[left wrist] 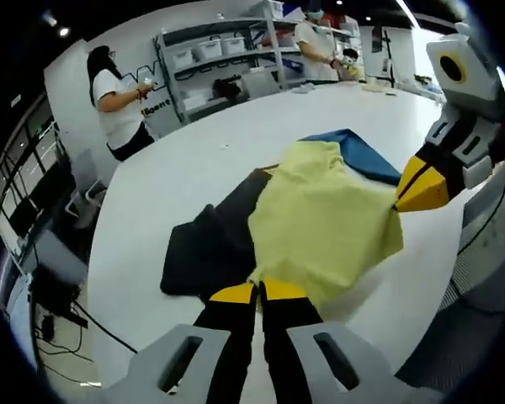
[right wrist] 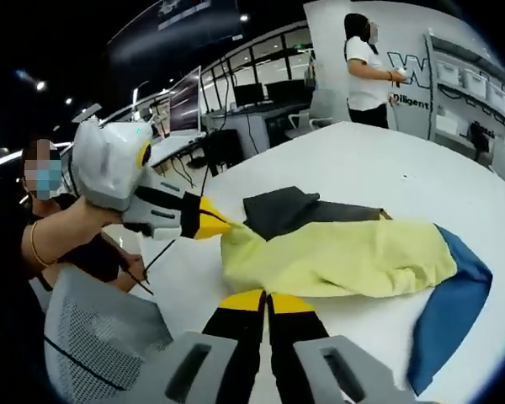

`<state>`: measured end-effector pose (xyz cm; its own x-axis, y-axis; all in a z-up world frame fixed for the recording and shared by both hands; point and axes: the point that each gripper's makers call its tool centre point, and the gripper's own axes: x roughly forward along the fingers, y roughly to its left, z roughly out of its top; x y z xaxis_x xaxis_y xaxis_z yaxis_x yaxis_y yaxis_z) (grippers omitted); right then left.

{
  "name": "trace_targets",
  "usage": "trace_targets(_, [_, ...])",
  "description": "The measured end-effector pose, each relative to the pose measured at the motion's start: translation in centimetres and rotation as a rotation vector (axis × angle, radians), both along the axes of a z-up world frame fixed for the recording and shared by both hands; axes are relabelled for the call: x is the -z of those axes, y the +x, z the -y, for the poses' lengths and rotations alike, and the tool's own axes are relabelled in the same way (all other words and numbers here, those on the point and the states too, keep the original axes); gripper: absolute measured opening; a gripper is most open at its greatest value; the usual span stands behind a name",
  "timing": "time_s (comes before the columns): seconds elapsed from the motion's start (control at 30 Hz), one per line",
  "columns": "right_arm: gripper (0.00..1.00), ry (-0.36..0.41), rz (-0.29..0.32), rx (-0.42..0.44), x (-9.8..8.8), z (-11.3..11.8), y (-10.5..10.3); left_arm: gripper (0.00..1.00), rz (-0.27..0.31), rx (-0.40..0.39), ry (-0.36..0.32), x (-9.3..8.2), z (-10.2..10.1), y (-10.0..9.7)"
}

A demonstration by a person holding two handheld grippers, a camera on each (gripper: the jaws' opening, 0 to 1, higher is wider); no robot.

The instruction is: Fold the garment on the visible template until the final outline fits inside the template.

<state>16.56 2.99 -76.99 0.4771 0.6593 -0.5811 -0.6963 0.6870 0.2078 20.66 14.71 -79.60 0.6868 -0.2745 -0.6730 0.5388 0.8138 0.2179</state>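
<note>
Both tools pinch the yellow garment [left wrist: 320,223]: the left tool [left wrist: 258,292] has its yellow-tipped jaws pressed together on the garment's near hem, and the right tool [left wrist: 408,192] grips a far corner at the garment's right edge. In the right gripper view, the right tool [right wrist: 265,296] clamps the lower edge of the garment [right wrist: 337,257], while the left tool [right wrist: 223,227] holds its left corner. The garment lies across the white desk [left wrist: 202,151], overlapping a dark template [left wrist: 206,248], with a blue cloth [left wrist: 366,156] beyond it.
</note>
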Motion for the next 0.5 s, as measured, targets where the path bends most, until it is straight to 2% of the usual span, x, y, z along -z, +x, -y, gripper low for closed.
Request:
trace_targets(0.13, [0.00, 0.039, -0.016, 0.032, -0.3, 0.0, 0.2, 0.03, -0.011, 0.000, 0.034, 0.5, -0.5, -0.2])
trace_targets(0.17, [0.00, 0.041, -0.033, 0.046, -0.2, 0.3, 0.5, 0.03, -0.008, 0.014, 0.033, 0.7, -0.4, -0.3])
trace_targets(0.37, [0.00, 0.048, -0.042, 0.054, -0.1, -0.6, 2.3, 0.02, 0.005, 0.058, 0.012, 0.3, 0.7, -0.9])
trace_targets(0.4, [0.00, 0.057, -0.058, 0.047, -0.2, -1.4, 3.5, 0.02, 0.012, 0.079, 0.022, 0.3, 1.1, -1.0])
trace_targets(0.5, [0.00, 0.064, -0.070, 0.041, 0.0, -1.8, 4.1, 0.08, 0.019, 0.063, 0.012, 0.1, 1.0, -0.8])
